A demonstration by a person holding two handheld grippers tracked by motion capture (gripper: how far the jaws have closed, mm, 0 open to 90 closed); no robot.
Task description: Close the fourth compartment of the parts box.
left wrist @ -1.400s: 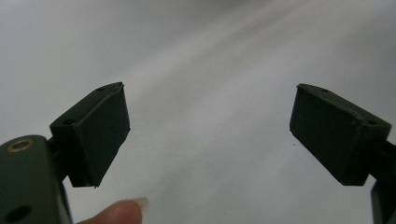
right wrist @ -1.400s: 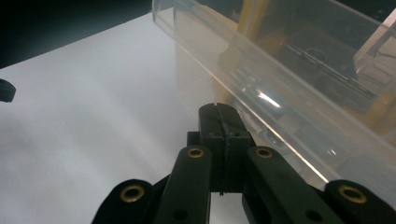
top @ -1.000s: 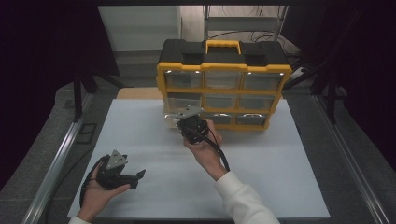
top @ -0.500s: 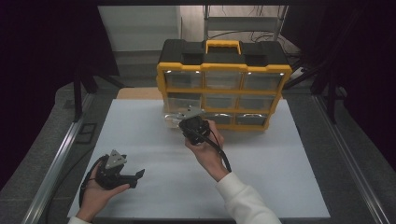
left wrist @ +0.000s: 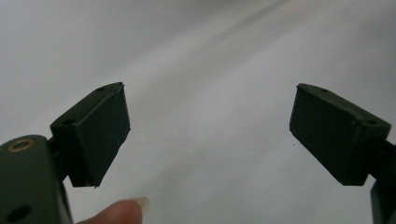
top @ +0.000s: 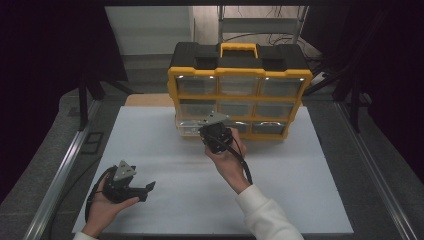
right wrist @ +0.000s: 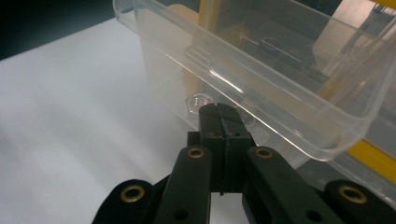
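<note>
At frame centre, the closed right gripper [right wrist: 221, 109] is pressed against a clear drawer [right wrist: 261, 88]: light, stiff, slippery, best gripped at its front lip. The left gripper [left wrist: 210, 135] is held open.

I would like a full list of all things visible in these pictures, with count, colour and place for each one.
Organizer case: one, yellow and black with clear drawers, at the far edge of the table.
Pulled-out drawer: one, clear plastic, bottom row of the case, left side, sticking out toward the person.
Table surface: one, white, under everything.
Metal shelf: one, grey, behind the case.
Left claw: one, black, near-left part of the table, jaws open and holding nothing.
Right claw: one, black, jaws shut, at the front of the pulled-out drawer.
Hands: two, one on each claw; the right arm has a white sleeve.
</note>
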